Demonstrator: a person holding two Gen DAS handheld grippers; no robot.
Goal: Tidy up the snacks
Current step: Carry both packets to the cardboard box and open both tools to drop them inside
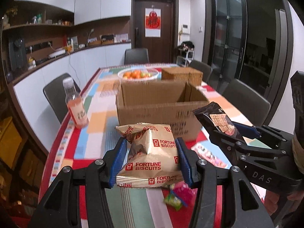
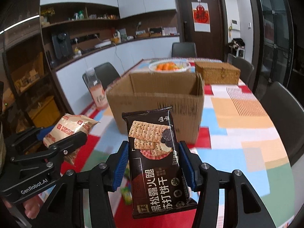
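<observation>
My left gripper (image 1: 151,158) is shut on a tan Fortune Biscuits bag (image 1: 152,155), held above the table in front of an open cardboard box (image 1: 159,106). To its right, my right gripper (image 1: 230,131) holds a black cracker packet (image 1: 218,121). In the right wrist view, my right gripper (image 2: 153,166) is shut on that black cracker packet (image 2: 155,163), upright between the blue pads (image 2: 120,168). The cardboard box (image 2: 157,104) stands just beyond it. At the left, the left gripper (image 2: 60,134) carries the Fortune Biscuits bag (image 2: 72,131).
A pink drink bottle (image 1: 75,104) stands left of the box. Behind it are a white basket of oranges (image 1: 137,74) and a wicker case (image 1: 182,74). Small candy wrappers (image 1: 173,199) lie on the colourful tablecloth (image 2: 237,133) below. Dark chairs (image 2: 281,110) ring the table.
</observation>
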